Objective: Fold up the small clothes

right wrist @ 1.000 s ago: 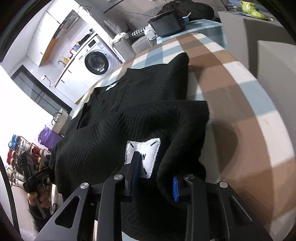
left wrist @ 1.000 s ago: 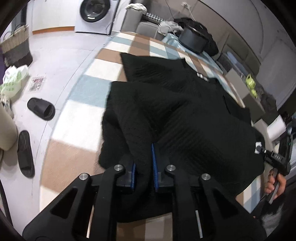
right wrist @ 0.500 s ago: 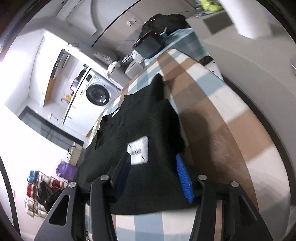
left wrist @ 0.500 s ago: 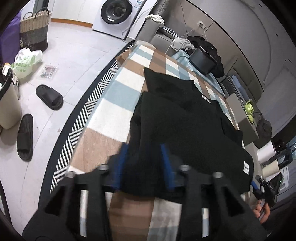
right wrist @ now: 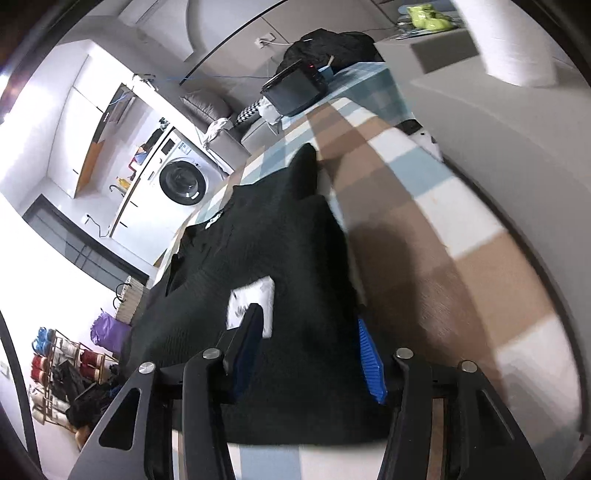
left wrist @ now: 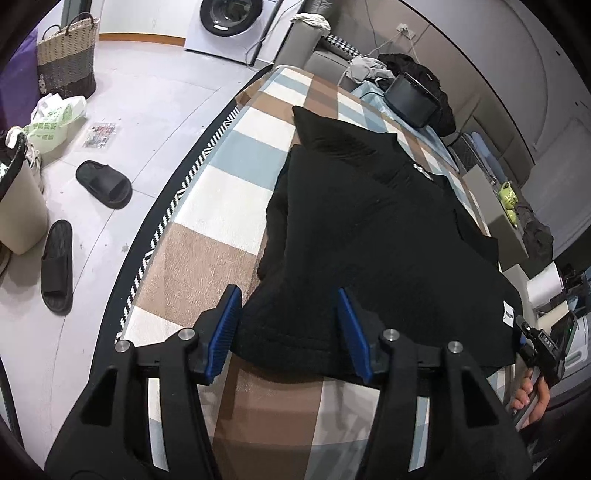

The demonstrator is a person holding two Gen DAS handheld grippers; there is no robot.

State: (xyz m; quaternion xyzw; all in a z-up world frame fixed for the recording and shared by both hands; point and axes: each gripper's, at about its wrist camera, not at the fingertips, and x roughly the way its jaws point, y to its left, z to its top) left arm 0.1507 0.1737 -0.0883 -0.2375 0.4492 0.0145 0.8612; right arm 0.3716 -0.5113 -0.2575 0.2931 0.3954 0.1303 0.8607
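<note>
A black knitted garment (left wrist: 369, 221) lies folded on a checked rug (left wrist: 207, 251). Its near hem sits between the blue pads of my left gripper (left wrist: 288, 325), whose jaws are opening and stand clear of the cloth. In the right wrist view the same garment (right wrist: 258, 229) shows a white label (right wrist: 255, 299) near the tip of one finger. My right gripper (right wrist: 310, 350) hovers over the garment's near corner with its jaws closing, cloth under and between them but not pinched. At the right edge of the left wrist view a hand (left wrist: 532, 398) holds the other gripper.
Two black slippers (left wrist: 105, 182) lie on the tiled floor left of the rug, beside a beige bin (left wrist: 18, 206). A woven basket (left wrist: 66, 55) and a washing machine (left wrist: 231, 18) stand further back. A black case (left wrist: 412, 98) sits at the rug's far end. A grey box (left wrist: 491, 206) borders the right side.
Both grippers let go of the black garment and drew back from it. The left jaws spread wide. The right jaws opened, then narrowed. The garment now lies flat.
</note>
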